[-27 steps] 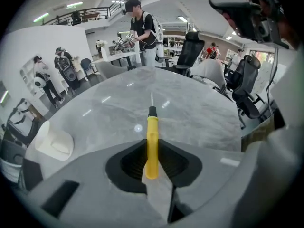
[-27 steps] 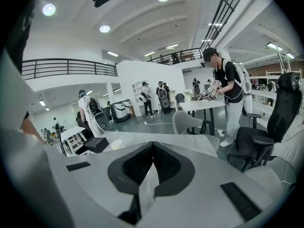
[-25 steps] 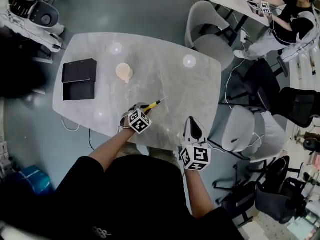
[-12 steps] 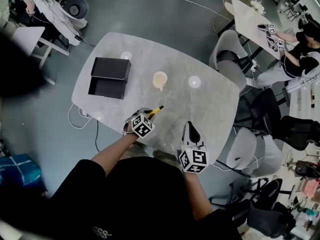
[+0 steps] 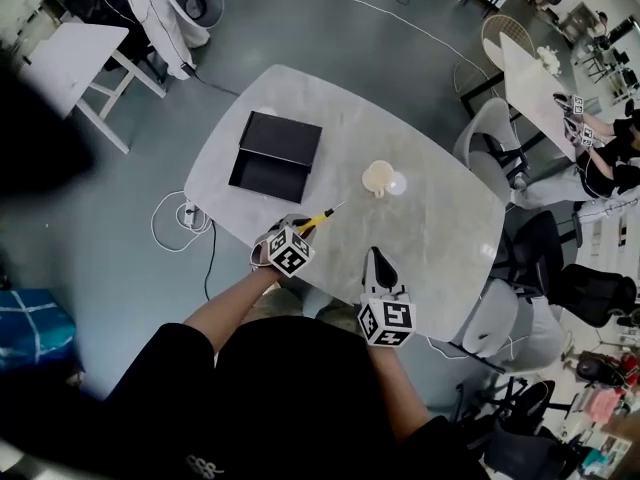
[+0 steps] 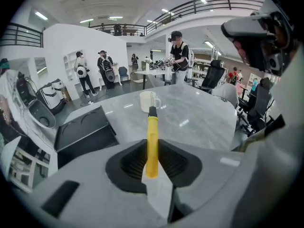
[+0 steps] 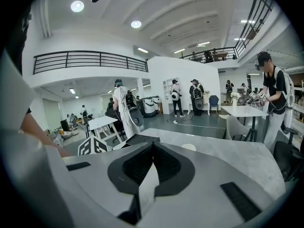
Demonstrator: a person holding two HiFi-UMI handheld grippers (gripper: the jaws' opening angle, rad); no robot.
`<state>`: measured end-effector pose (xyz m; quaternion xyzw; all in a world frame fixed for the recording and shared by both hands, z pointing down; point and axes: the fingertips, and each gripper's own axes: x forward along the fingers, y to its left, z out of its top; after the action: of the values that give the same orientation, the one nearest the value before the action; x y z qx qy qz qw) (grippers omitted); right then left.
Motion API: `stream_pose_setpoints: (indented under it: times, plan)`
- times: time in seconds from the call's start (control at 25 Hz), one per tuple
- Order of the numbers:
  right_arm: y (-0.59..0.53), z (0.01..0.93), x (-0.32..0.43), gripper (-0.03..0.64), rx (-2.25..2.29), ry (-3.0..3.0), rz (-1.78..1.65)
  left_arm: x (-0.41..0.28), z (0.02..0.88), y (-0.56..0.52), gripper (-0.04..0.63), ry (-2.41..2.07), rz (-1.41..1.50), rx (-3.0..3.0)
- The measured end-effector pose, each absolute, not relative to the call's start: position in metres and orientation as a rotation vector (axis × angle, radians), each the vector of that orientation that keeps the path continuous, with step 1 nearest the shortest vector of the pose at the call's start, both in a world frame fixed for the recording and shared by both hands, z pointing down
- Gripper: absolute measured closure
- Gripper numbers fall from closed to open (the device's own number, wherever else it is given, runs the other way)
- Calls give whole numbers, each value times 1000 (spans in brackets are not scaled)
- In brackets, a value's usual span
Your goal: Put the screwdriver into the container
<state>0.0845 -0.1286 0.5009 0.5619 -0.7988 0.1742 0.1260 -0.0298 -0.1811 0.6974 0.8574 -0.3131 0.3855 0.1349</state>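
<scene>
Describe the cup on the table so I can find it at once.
Start at the grey marble table in the middle of the head view. Right of the open black box on it stands the cup. It is small, round and cream with a handle; the box is flat, black and rectangular.

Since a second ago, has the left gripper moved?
Yes. The left gripper shifted left along the table: it was below-right of the mug, now below-left, nearer the black box.
</scene>
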Motion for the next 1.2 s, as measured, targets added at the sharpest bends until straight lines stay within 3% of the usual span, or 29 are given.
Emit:
stream_pose_setpoints:
  times: [0.64, 1.2]
  plan:
    - [-163, 506, -63, 609, 1429, -2424, 428, -181, 700, -195, 514, -1055, 1147, 2412]
    - [-231, 559, -84, 609, 1433, -2401, 628, -210, 733, -251, 514, -898, 1393, 2384]
